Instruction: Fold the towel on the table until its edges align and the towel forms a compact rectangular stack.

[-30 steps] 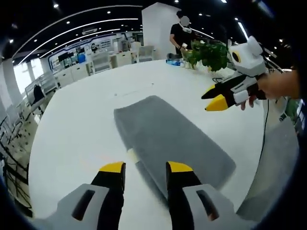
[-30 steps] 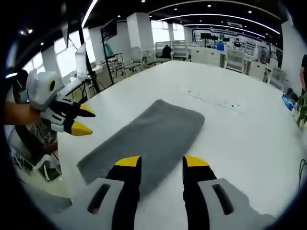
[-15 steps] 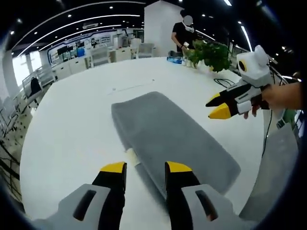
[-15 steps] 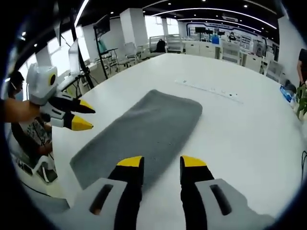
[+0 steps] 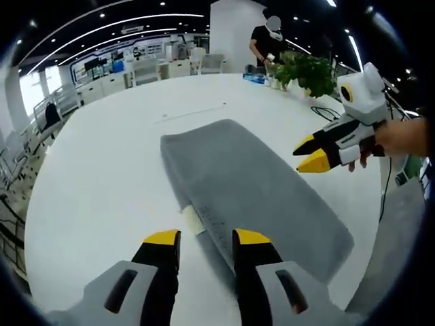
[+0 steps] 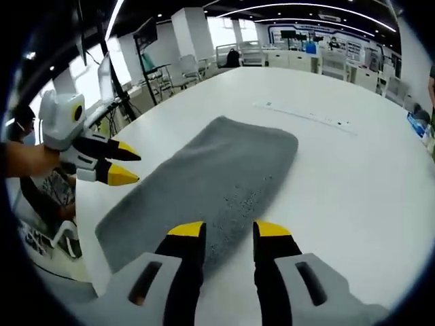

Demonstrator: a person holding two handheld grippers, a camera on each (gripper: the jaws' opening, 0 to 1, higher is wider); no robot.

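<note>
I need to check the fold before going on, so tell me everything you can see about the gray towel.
The gray towel is a soft, napped cloth, apparently already folded into a long rectangle with rounded corners. It lies flat on the white table. A small pale tag sticks out along one long edge. The left hand-held gripper and right hand-held gripper are open near its edges; neither grips it.

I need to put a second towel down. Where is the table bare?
Bare white table lies left of the towel in the left gripper view, and beyond its far end up to the plant. Crowded: the towel's near edge, where both grippers hover.
</note>
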